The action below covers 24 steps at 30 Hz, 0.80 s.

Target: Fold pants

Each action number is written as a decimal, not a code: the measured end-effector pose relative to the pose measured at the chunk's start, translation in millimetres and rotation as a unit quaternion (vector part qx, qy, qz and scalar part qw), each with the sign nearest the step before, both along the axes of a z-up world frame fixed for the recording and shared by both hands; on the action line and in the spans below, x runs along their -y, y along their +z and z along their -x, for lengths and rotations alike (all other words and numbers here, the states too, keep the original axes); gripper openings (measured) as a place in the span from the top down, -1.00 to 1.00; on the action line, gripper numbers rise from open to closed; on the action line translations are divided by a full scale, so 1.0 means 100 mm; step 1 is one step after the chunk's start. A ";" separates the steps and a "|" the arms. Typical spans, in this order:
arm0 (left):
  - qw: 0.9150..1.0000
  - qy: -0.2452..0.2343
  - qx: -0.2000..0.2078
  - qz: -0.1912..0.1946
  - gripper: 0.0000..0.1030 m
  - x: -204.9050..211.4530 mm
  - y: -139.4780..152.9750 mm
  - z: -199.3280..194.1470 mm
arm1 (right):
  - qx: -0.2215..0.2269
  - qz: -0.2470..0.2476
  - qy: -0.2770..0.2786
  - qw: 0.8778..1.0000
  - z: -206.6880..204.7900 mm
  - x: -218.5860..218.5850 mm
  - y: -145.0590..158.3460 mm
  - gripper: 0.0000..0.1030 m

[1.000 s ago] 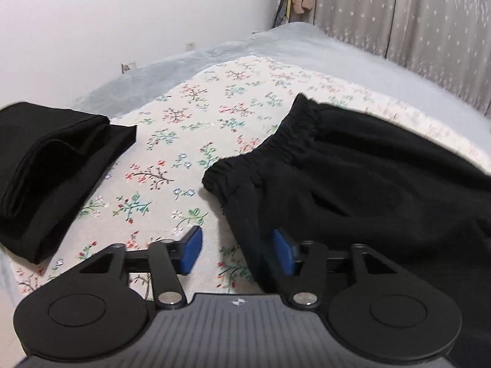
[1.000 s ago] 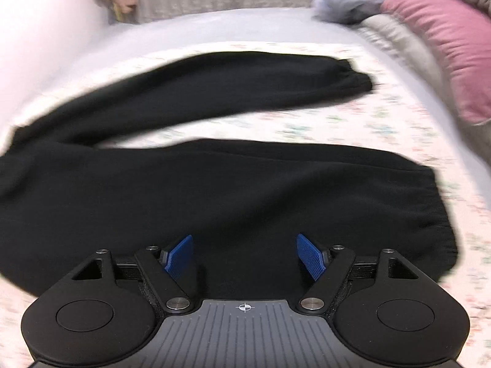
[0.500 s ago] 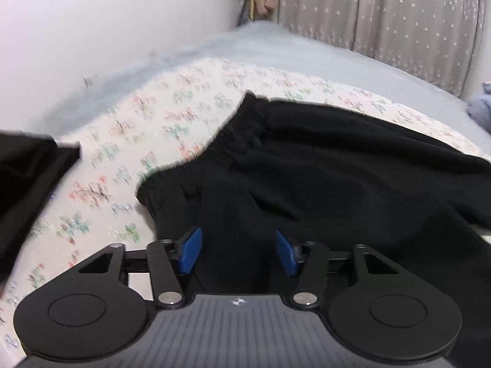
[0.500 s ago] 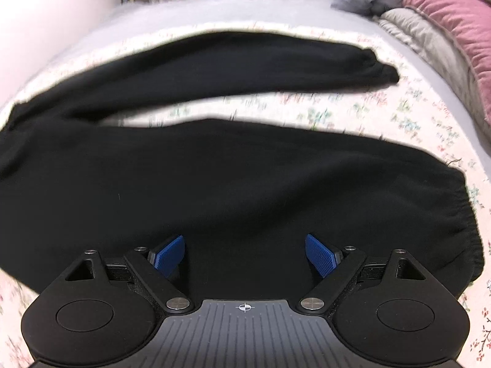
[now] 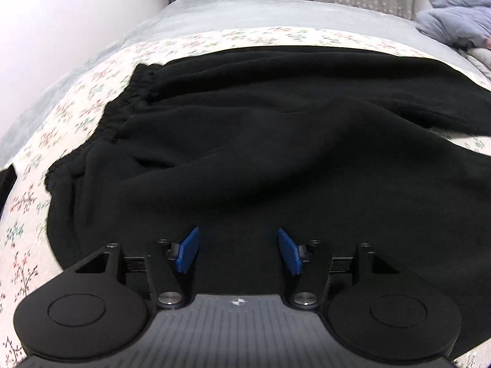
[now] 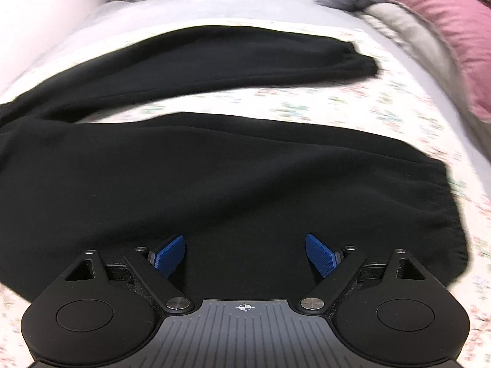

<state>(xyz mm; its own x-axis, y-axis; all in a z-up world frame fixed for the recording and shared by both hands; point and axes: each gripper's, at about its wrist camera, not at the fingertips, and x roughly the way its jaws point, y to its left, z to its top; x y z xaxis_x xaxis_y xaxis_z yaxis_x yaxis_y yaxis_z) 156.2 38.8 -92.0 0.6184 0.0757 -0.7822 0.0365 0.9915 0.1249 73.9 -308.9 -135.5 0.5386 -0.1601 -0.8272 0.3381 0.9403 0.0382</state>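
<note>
**Both grippers low over the spread pants, nothing gripped yet**

Bedroom first: a bed (image 5: pixel 233 15) with a grey cover runs along a white wall (image 5: pixel 70 18), pale curtains behind its far edge, and a flowered sheet (image 6: pixel 322 98) laid over the middle. Grey and pink bedding (image 6: pixel 454 27) is heaped at the right end of the bed, well clear of the work.

On the sheet lie the black pants (image 5: pixel 276 141), opened flat with their long axis running along the bed: the gathered waistband (image 5: pixel 122 110) toward the left end, the two legs reaching right. The far leg (image 6: pixel 230 58) and the near leg (image 6: pixel 214 178) are parted by a strip of bare sheet, and the near leg ends in a gathered cuff (image 6: pixel 445 214). At the left edge of the left view a corner of another dark cloth (image 5: pixel 6 181) shows, apart from the pants.

The left gripper (image 5: pixel 237 251) hangs over the hip area near the bed's front edge, the waistband to its left; its jaws stand moderately apart, having just been opening, with cloth below them but not pinched. The right gripper (image 6: pixel 245 256) hangs over the near leg, the cuff to its right; its jaws are wide and hold nothing.

Judging by this, the coming move is a grip on the near edge to carry the near leg over the far one. Nothing stands in the way.
</note>
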 end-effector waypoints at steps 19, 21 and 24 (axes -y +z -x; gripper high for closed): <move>0.999 0.022 -0.006 0.037 -0.33 -0.08 0.02 0.02 | -0.007 -0.012 -0.061 0.998 0.61 0.78 -0.02 -0.49; 0.999 0.029 -0.007 0.034 -0.33 -0.09 0.03 -0.02 | 0.002 -0.028 -0.070 0.997 0.68 0.86 0.02 -0.28; 0.997 0.043 -0.014 0.061 -0.33 -0.13 0.06 -0.10 | 0.033 -0.048 -0.101 0.993 0.73 0.94 0.14 -0.25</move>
<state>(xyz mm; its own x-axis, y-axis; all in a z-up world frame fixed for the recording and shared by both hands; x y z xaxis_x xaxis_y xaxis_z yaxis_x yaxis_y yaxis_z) 165.8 51.5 -86.3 0.5910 0.0316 -0.8061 -0.0481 0.9988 0.0039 0.8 -403.0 -121.0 0.5578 -0.1924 -0.8073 0.5129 0.8447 0.1530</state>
